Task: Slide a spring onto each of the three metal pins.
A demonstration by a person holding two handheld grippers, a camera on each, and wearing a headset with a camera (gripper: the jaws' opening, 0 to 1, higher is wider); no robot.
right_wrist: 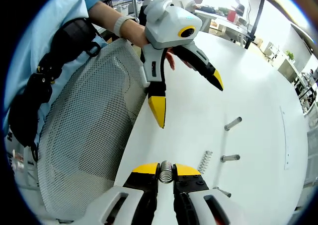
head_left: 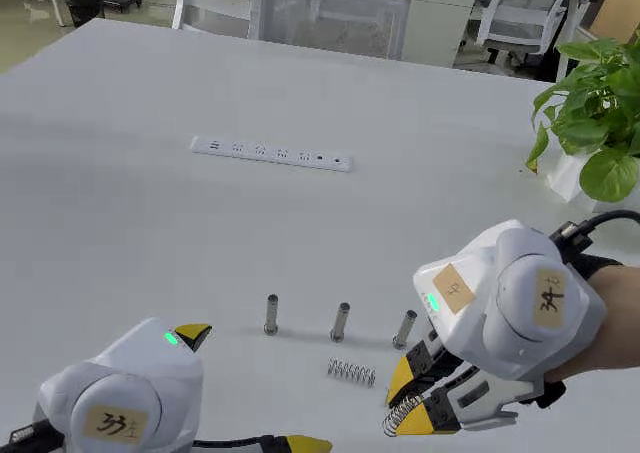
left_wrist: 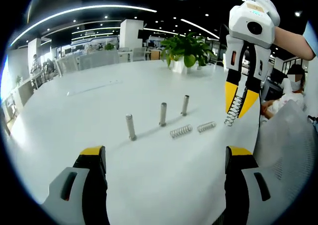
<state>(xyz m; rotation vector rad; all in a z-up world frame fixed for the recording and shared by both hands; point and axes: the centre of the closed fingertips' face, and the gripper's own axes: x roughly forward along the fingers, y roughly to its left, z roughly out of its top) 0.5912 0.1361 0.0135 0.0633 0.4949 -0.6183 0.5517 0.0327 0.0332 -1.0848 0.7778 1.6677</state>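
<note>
Nearest us, our left gripper (head_left: 250,387) hangs low over the worktop (head_left: 120,223), jaws spread wide with nothing between them. A little farther on, our right gripper (head_left: 408,401) is clenched on the held spring (head_left: 397,416). It pinches the coil near one end, so most of it dangles free past the yellow tips.

Beyond that, a second spring (head_left: 351,372) lies on its side just in front of the pins. The left gripper view shows a third spring (left_wrist: 206,126) near it.

Then come the left pin (head_left: 271,314), middle pin (head_left: 340,322) and right pin (head_left: 405,329), standing in a row, all bare.

We judge the held spring light, floppy sideways and easy to crush or flick away. A gentle hold near one end suits it, leaving the free mouth open to meet a pin top.

Farther back lie a power strip (head_left: 272,154) and a plant (head_left: 595,113).
</note>
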